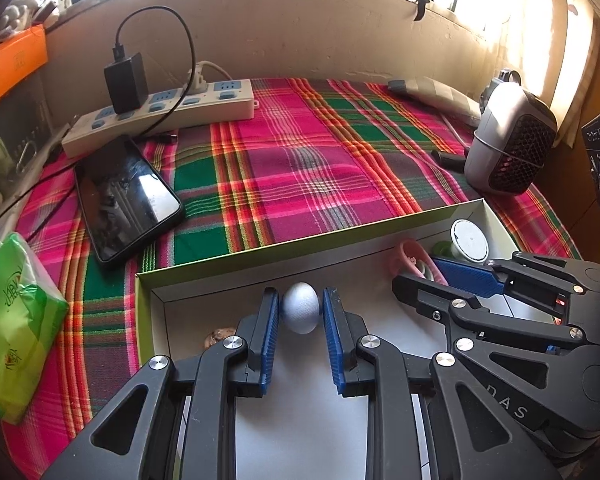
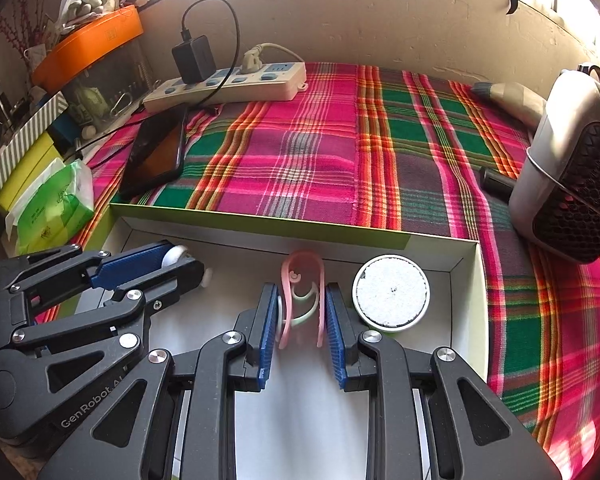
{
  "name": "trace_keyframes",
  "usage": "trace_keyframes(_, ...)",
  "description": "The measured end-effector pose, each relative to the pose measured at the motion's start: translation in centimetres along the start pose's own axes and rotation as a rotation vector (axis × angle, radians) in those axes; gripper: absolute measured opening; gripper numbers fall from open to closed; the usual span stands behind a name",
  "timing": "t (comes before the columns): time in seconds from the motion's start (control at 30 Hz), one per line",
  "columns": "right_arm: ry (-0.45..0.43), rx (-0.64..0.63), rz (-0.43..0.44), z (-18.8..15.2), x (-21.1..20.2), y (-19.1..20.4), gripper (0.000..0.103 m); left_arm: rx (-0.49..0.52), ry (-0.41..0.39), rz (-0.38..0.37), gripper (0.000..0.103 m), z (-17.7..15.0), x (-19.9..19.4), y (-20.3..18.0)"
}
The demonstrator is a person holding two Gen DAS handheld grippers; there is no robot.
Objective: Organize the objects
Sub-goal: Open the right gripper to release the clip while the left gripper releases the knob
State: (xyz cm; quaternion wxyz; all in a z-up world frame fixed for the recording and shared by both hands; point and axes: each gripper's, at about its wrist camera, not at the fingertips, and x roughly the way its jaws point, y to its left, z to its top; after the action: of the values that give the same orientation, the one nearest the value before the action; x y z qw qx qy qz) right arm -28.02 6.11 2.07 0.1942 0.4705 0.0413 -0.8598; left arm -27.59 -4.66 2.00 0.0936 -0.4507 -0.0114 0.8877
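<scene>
Plaid cloth (image 1: pixel 300 168) in pink, green and orange covers the surface below a beige wall and bright window. On it sits a shallow open box (image 1: pixel 308 240) with a white inside and green outer wall, nearest the cameras. Behind it lie a white power strip (image 1: pixel 204 108) carrying a black charger (image 1: pixel 125 80), a dark phone (image 1: pixel 126 196) face up, a grey heater (image 1: pixel 508 144) with a black grille, and a green tissue pack (image 1: pixel 18 320) whose print is too blurred to read.

Both tongs reach into the box. The left tongs (image 1: pixel 300 312) bracket a silver-grey egg (image 1: pixel 301 307); their blue pads stand just beside it, whether they press it I cannot tell. Its frame reads "GenRobot.AI" in the right wrist view. The right tongs (image 2: pixel 302 316) are clamped on a pink clip (image 2: pixel 300 300). Just beside them stands 1 round white container (image 2: pixel 391 294).
</scene>
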Motion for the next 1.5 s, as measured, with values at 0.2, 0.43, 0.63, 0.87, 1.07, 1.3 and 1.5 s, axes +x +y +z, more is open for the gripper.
trace_keyframes(0.2,-0.002,0.014,0.007,0.0,0.0,-0.1,0.025,-0.003,-0.003,0.0,0.026,0.0,-0.2,0.1)
trace_keyframes(0.43,-0.005,0.023,0.012,-0.2,-0.2,-0.1,0.038,-0.015,-0.012,0.009,0.028,-0.2,-0.9,0.4)
trace_keyframes(0.63,-0.014,0.027,0.005,-0.4,-0.7,-0.1,0.042,-0.02,-0.026,0.013,0.029,-0.5,-1.9,0.4)
trace_keyframes(0.87,-0.033,0.033,0.007,-1.0,-1.9,0.2,0.042,-0.035,-0.045,0.014,0.029,-1.2,-3.4,0.5)
trace_keyframes(1.07,-0.056,0.036,0.012,-1.7,-3.3,0.5,0.042,-0.041,-0.064,0.01,0.029,-2.1,-5.0,0.4)
trace_keyframes(1.3,-0.086,0.033,0.016,-2.8,-5.2,1.2,0.042,-0.041,-0.088,0.007,0.029,-3.4,-7.1,0.0)
trace_keyframes(1.5,-0.11,0.031,0.012,-4.2,-6.7,1.7,0.042,-0.046,-0.111,0.005,0.029,-4.9,-8.8,-0.3)
